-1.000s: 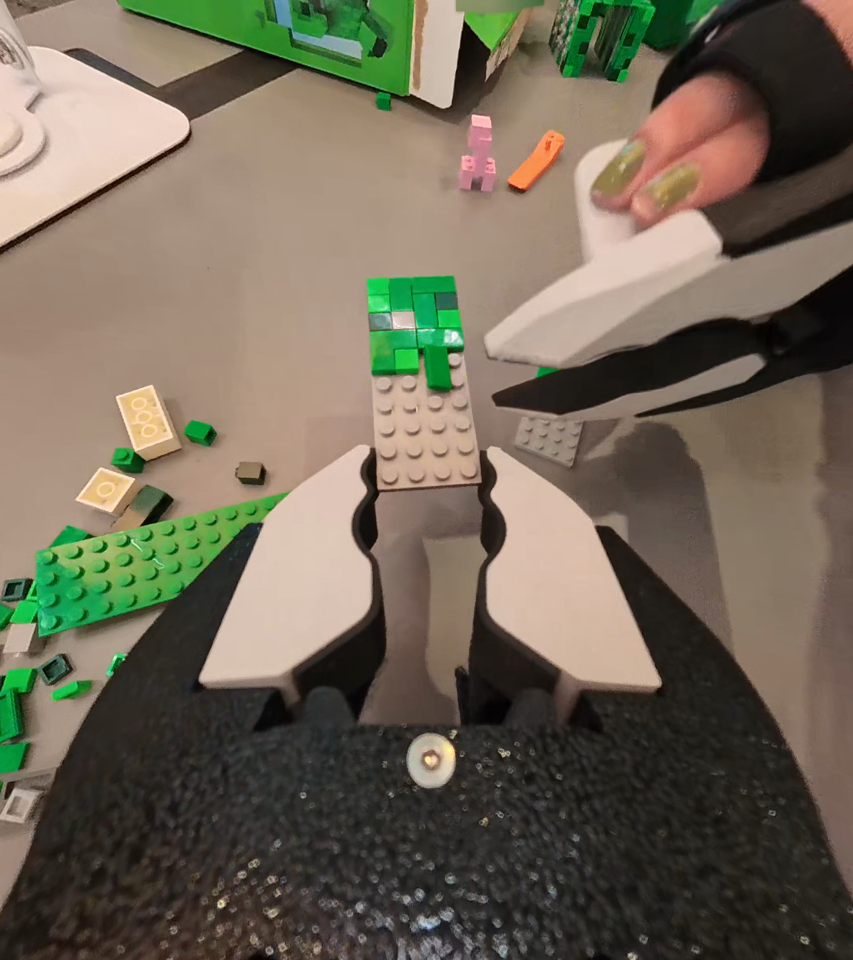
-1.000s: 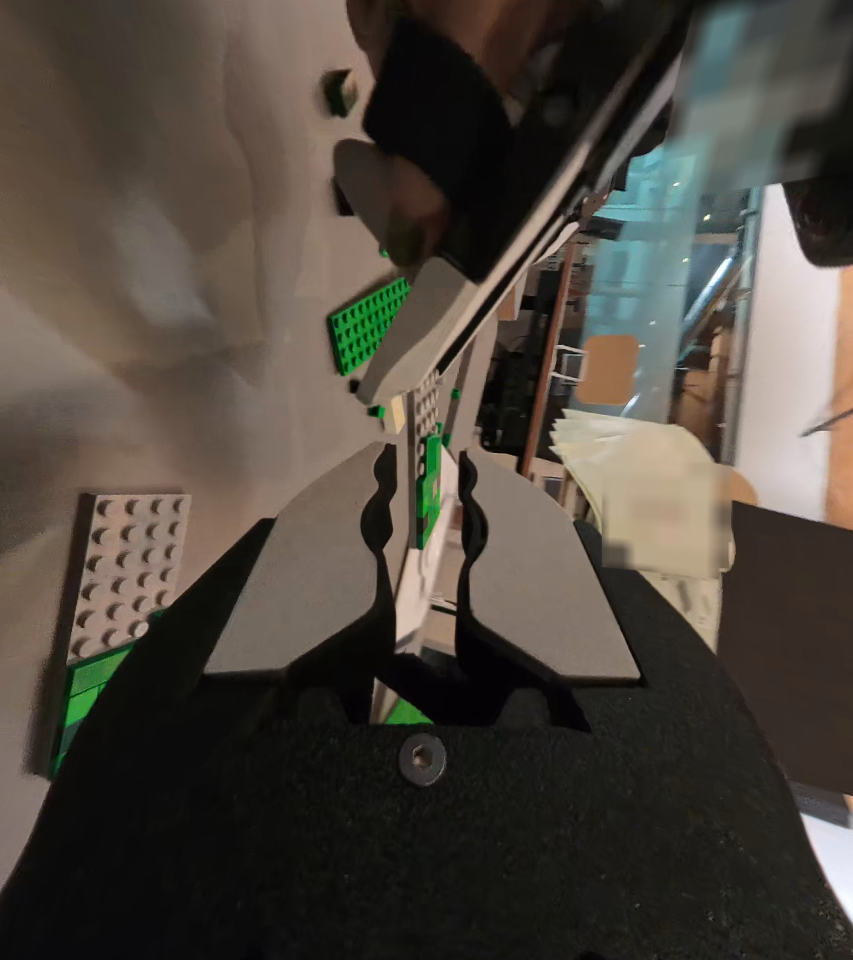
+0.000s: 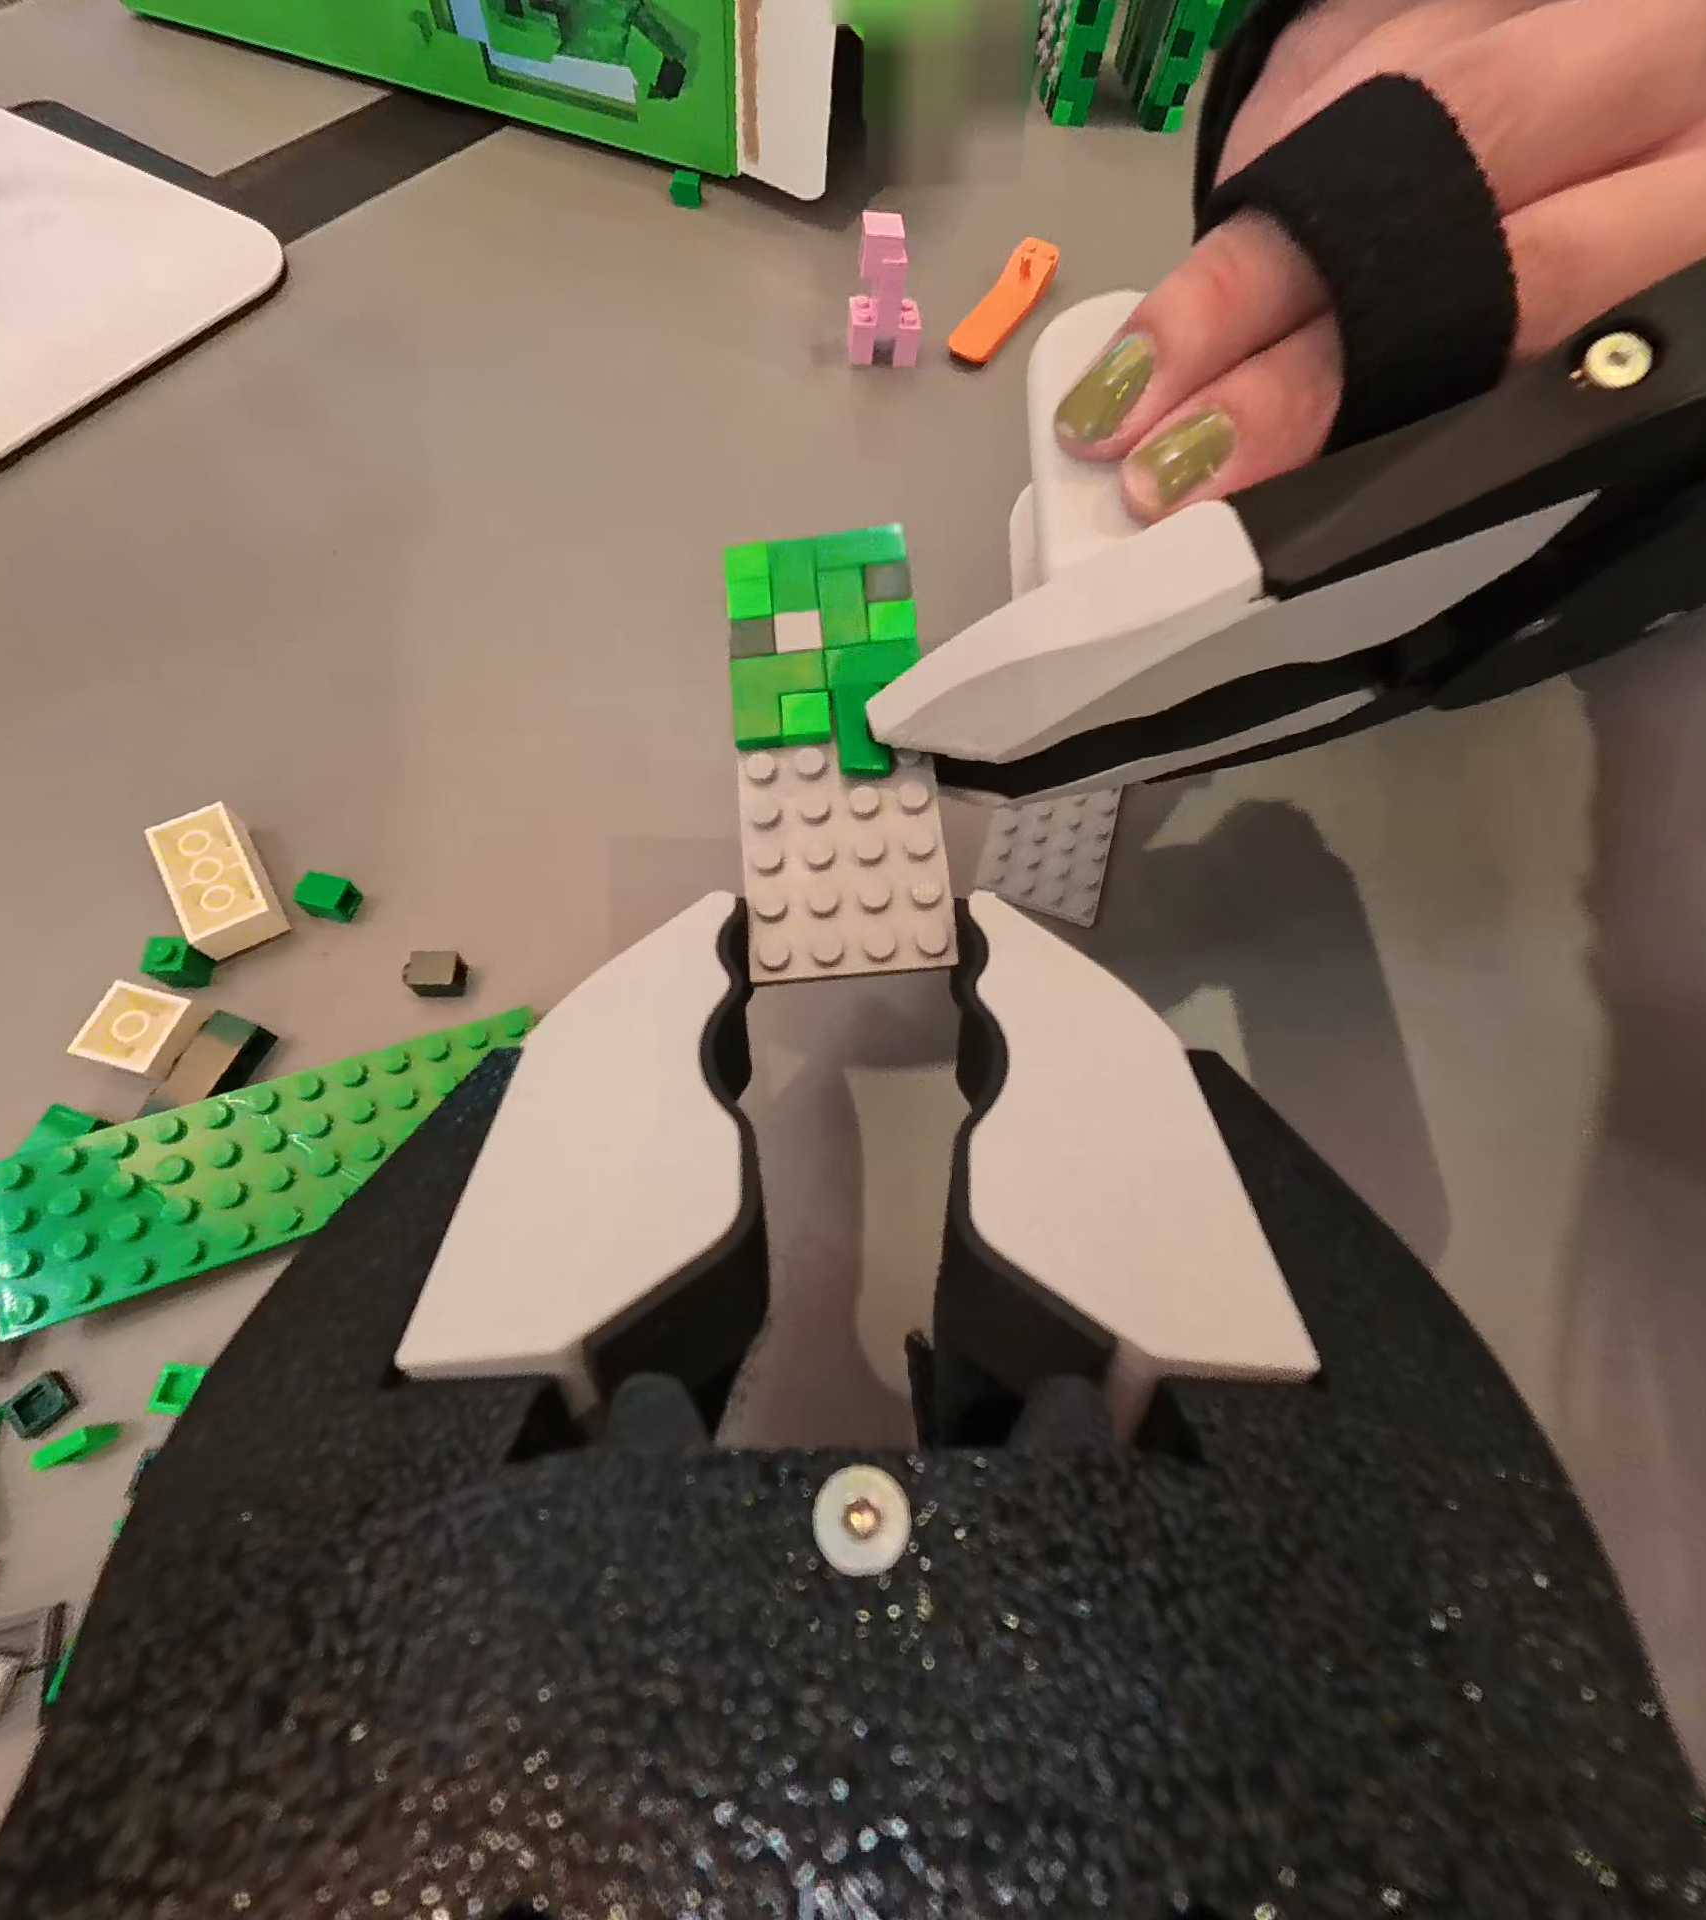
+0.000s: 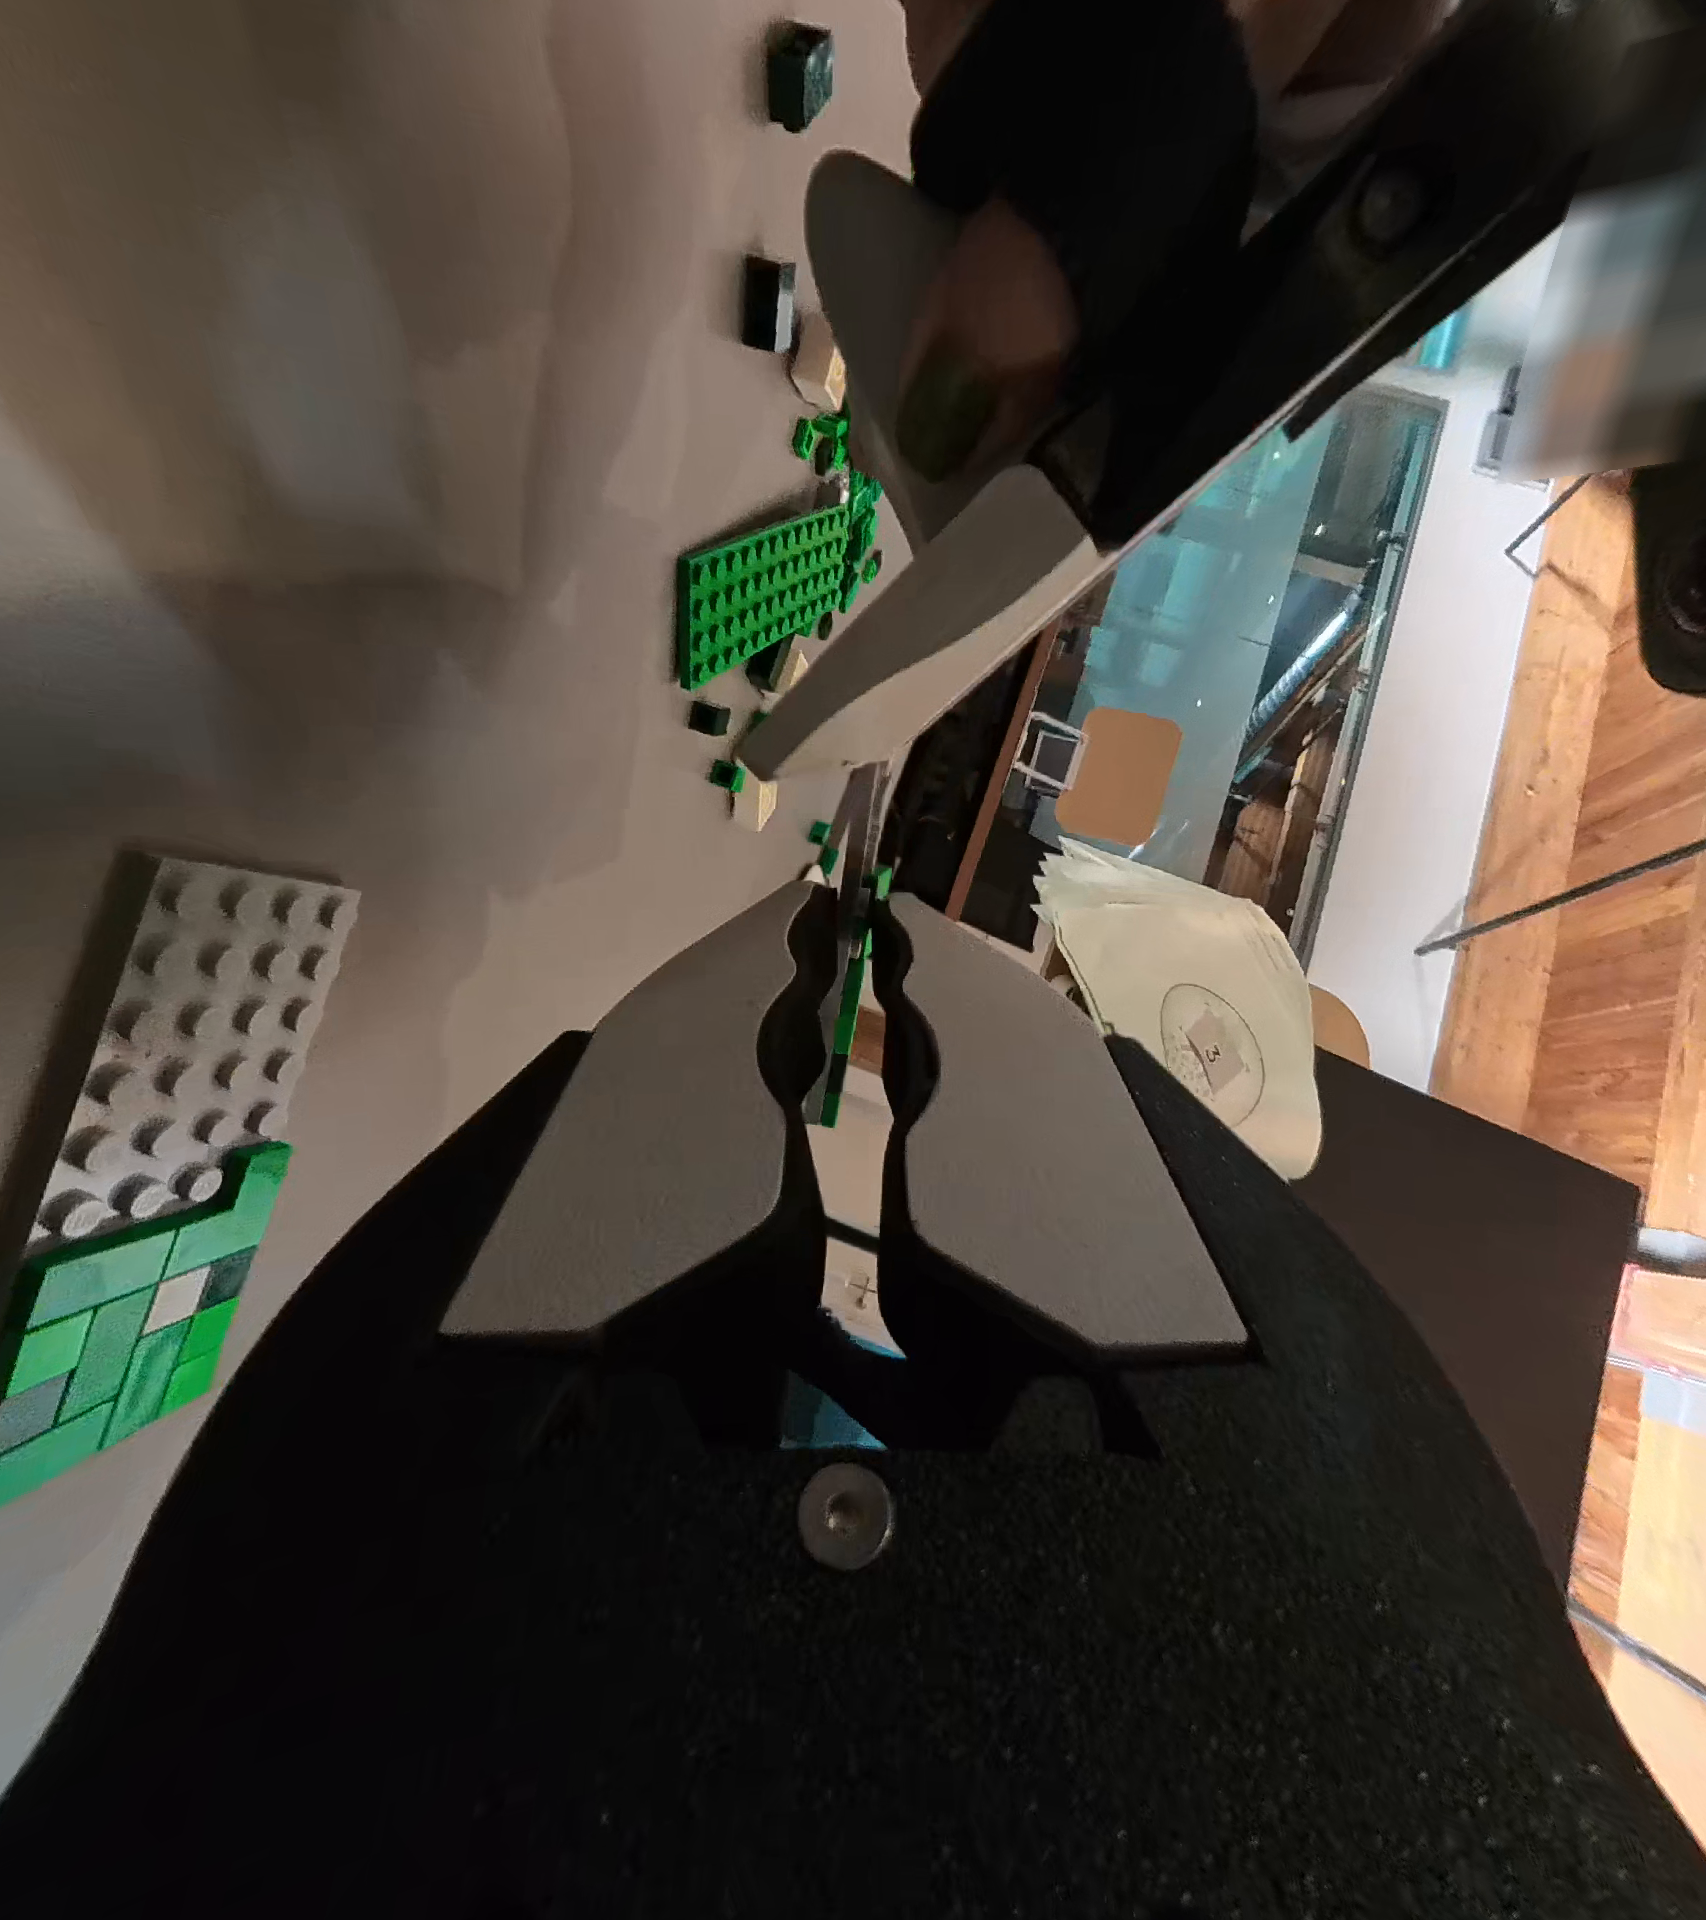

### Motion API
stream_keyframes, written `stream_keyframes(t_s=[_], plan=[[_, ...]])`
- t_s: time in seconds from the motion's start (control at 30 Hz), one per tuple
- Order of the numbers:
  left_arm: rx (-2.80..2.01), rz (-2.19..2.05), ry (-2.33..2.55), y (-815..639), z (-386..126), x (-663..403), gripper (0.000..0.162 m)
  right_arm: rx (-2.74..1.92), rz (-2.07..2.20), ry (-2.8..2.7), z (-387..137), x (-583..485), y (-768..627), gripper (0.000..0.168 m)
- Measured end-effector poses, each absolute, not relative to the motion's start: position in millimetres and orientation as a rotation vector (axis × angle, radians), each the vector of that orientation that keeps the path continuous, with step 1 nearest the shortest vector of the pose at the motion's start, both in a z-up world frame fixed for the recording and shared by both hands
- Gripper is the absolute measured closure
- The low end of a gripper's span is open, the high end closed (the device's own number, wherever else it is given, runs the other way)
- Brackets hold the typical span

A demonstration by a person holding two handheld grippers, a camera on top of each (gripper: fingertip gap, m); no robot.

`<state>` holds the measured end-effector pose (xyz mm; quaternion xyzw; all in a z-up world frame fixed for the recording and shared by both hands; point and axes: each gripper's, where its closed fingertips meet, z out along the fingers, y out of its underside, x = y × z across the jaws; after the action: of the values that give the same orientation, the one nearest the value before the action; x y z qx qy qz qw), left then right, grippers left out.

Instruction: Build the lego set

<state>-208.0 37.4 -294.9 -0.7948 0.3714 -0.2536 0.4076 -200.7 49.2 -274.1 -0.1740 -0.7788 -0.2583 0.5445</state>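
Clamping the grey studded plate [image 3: 849,873] by its near end at twelve o'clock, the left gripper [image 3: 851,940] steadies it; the right gripper [image 3: 906,743], nearly closed, pinches its green-tiled edge. Squeezing hard could pop the dark green tile [image 3: 861,727].

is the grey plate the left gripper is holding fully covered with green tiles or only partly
Partly covered. Green tiles fill only the far half of the grey plate; its near half shows bare studs.

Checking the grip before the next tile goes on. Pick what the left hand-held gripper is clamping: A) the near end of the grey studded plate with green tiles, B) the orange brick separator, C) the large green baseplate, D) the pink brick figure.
A: the left hand-held gripper pinches the grey studded plate's near end.
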Motion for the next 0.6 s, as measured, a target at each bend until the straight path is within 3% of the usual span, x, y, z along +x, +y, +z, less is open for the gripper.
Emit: stream_keyframes(t_s=[0.17,0.33,0.43,0.5,0.6], plan=[[-1.976,-0.690,0.896,37.4,-287.0,-206.3,0.125,-0.444,-0.536,-1.775,-263.7,-201.2,48.1,0.162],[-1.996,-0.673,0.901,37.6,-290.5,-206.9,0.125,-0.416,-0.596,-1.717,-261.6,-203.0,48.8,0.146],[-1.993,-0.670,0.914,36.4,-290.6,-205.0,0.126,-0.404,-0.651,-1.724,-265.5,-203.8,53.1,0.146],[-1.987,-0.663,0.913,36.6,-289.2,-205.0,0.126,-0.396,-0.678,-1.724,-265.8,-203.1,55.1,0.158],[-1.979,-0.661,0.923,35.3,-287.5,-204.2,0.125,-0.343,-0.722,-1.715,-264.3,-202.2,54.3,0.161]])
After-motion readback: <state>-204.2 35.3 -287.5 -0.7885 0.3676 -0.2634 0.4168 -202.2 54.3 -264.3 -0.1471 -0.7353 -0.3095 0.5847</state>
